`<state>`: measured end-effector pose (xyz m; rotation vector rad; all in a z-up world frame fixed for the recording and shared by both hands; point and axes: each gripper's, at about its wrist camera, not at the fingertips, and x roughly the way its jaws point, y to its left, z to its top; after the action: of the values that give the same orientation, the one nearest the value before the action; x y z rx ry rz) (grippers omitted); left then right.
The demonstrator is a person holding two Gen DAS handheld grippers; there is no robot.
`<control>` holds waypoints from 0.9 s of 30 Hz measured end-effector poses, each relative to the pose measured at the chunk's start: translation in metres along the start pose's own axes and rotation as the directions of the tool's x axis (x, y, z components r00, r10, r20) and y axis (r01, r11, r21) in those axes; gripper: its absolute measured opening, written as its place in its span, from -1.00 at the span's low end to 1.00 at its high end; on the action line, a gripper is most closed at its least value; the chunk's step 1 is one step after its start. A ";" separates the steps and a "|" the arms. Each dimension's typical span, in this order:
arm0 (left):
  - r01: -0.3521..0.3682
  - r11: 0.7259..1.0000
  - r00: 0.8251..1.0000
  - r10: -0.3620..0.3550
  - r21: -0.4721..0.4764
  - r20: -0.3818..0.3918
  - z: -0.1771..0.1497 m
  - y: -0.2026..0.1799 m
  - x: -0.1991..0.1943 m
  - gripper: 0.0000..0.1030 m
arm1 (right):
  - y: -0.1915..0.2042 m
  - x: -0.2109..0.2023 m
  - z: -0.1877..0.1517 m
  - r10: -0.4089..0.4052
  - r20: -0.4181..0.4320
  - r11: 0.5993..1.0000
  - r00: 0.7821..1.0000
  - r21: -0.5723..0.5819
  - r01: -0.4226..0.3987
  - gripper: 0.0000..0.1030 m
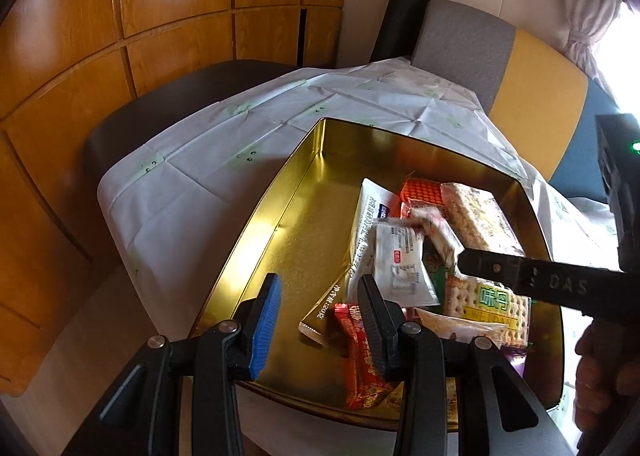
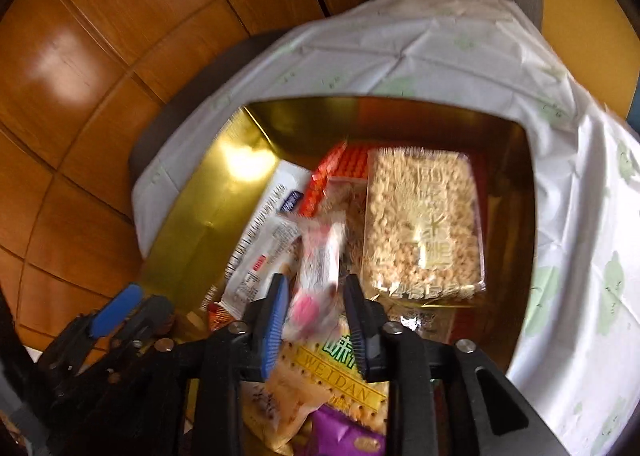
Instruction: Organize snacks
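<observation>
Tin [image 1: 304, 159]: sitting on the white cloth [image 1: 192, 159], open at the top, gold inside, with snacks piled toward its right half and bare gold floor at its left.
Left gripper [image 1: 318, 306]: hovering over the near edge of the tin, jaws spread wide, gripping nothing; blue pad [image 1: 266, 320] over the tin's bare floor, the other finger over a red wrapper [image 1: 362, 352].
Right gripper [image 2: 316, 318]: reaching in over the tin's right half, jaws set either side of a pink-and-white packet [image 2: 320, 260]; packet blurred, lying between the fingers, but pad contact not clear enough to call a pinch.
Same packet in the left view [image 1: 430, 221]: showing blurred just beyond the right gripper's tip, above the pile in the tin.
Puffed rice cake [image 2: 424, 223]: lying flat in clear wrap toward the tin's far right corner.
Orange packet [image 2: 340, 171]: lying against the tin's far wall, just left of the rice cake.
White packet [image 1: 398, 260]: resting on the pile near the tin's middle.
Cracker pack [image 2: 340, 376]: lying under the right gripper at the tin's near side, yellow band with green lettering.
Purple wrapper [image 2: 344, 432]: peeking out at the tin's near edge.
Chair [image 1: 468, 43]: standing behind the tin, grey and yellow back.
</observation>
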<state>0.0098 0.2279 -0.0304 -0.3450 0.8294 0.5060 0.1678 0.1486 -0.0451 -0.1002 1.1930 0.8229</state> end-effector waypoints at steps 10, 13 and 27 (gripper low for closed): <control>-0.001 1.000 1.000 0.002 0.017 -0.007 -0.003 -0.007 0.003 -0.22 | -0.002 -0.017 -0.018 -0.013 0.025 0.998 1.000 -0.057 0.014 -0.41; 0.000 1.000 1.000 0.000 0.030 0.005 -0.004 -0.010 -0.001 -0.22 | 0.004 -0.018 -0.025 -0.056 0.037 0.994 0.998 -0.091 0.059 -0.41; 0.026 0.995 0.998 -0.030 0.098 0.049 -0.012 -0.034 -0.023 -0.05 | -0.001 -0.067 -0.065 -0.189 0.211 0.978 0.959 -0.047 0.203 -0.41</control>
<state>0.0079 0.1872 -0.0167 -0.2528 0.7966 0.4446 0.1096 0.0825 -0.0143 -0.1818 0.9438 0.6815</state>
